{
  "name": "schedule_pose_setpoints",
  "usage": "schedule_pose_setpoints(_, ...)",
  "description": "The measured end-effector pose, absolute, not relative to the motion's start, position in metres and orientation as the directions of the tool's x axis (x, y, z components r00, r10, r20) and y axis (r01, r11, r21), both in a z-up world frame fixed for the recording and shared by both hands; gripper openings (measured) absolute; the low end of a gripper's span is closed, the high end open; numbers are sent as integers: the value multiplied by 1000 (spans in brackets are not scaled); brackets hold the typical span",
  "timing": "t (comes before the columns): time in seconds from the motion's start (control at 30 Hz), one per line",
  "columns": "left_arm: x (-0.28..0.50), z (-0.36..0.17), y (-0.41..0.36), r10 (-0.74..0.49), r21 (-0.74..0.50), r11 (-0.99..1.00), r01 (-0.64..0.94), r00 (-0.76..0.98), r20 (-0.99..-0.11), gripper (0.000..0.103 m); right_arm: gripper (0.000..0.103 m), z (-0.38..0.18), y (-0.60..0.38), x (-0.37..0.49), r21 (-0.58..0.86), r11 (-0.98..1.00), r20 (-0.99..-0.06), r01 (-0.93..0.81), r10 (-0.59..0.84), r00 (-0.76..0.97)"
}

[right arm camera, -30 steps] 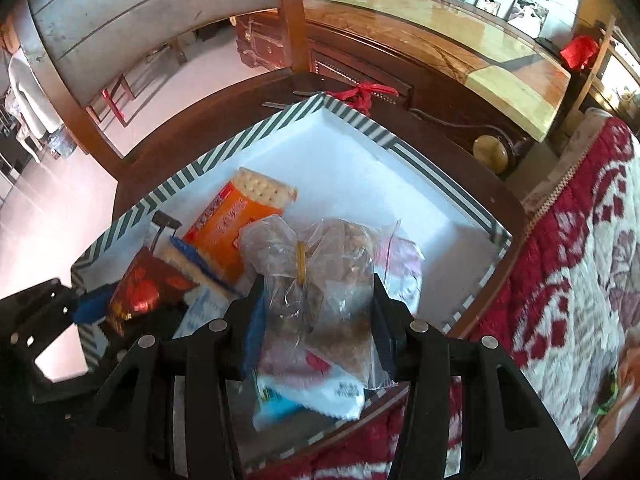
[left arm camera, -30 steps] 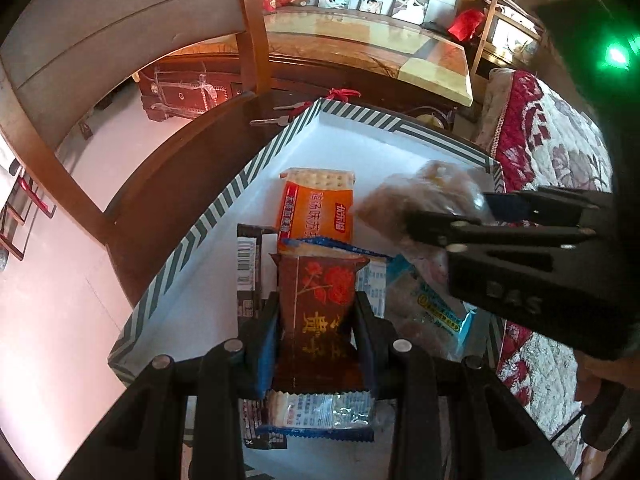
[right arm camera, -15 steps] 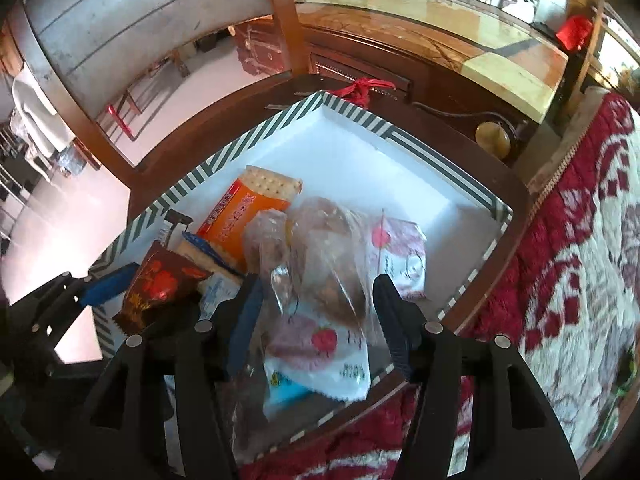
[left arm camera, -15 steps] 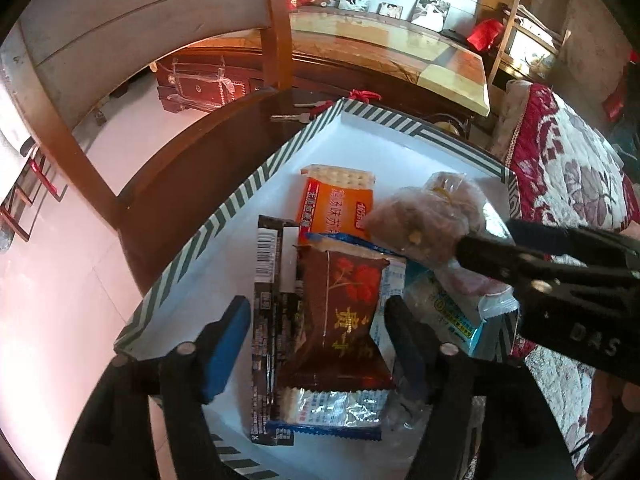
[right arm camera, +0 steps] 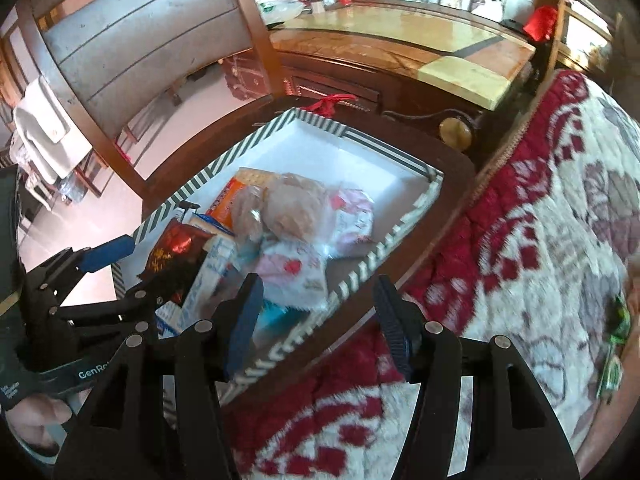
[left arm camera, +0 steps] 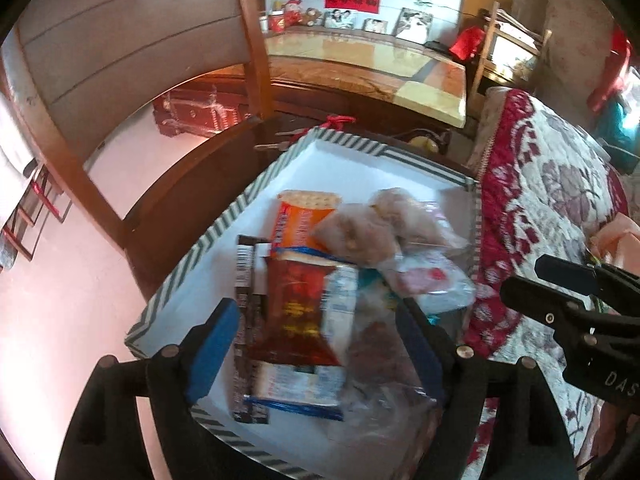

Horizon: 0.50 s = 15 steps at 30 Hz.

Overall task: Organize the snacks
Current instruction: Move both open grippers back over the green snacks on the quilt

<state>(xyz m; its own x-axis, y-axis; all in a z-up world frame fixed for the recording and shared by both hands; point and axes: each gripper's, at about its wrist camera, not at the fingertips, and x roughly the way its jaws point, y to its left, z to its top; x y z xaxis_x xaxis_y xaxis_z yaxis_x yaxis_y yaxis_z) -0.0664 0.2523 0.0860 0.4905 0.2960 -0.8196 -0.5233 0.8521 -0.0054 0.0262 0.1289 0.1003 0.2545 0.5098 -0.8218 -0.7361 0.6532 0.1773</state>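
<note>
A striped-rim white tray (left arm camera: 192,256) (right arm camera: 362,268) holds a pile of snacks on a dark wooden seat. The dark red snack packet (left arm camera: 298,308) (right arm camera: 172,248) lies on other wrappers, next to an orange cracker pack (left arm camera: 298,220) (right arm camera: 230,196) and a clear bag of brown pastries (left arm camera: 376,224) (right arm camera: 288,208). My left gripper (left arm camera: 316,336) is open and empty above the red packet. My right gripper (right arm camera: 320,320) is open and empty, over the tray's near edge and the blanket.
A red and white floral blanket (right arm camera: 540,240) (left arm camera: 552,208) lies right of the tray. A wooden chair back (left arm camera: 120,40) rises behind it on the left. A glossy wooden cabinet top (right arm camera: 400,52) stands beyond.
Both grippers opened: the left let go of the dark red packet, the right let go of the pastry bag. Both pulled back and up from the tray; the right moved rightward over the blanket.
</note>
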Motion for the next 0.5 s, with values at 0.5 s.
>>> schedule_pose_setpoints(0.5,-35,92,161,193,-6,937,-350,533,-824,83,57,88,16,28,188,779,-840,-598,443,314)
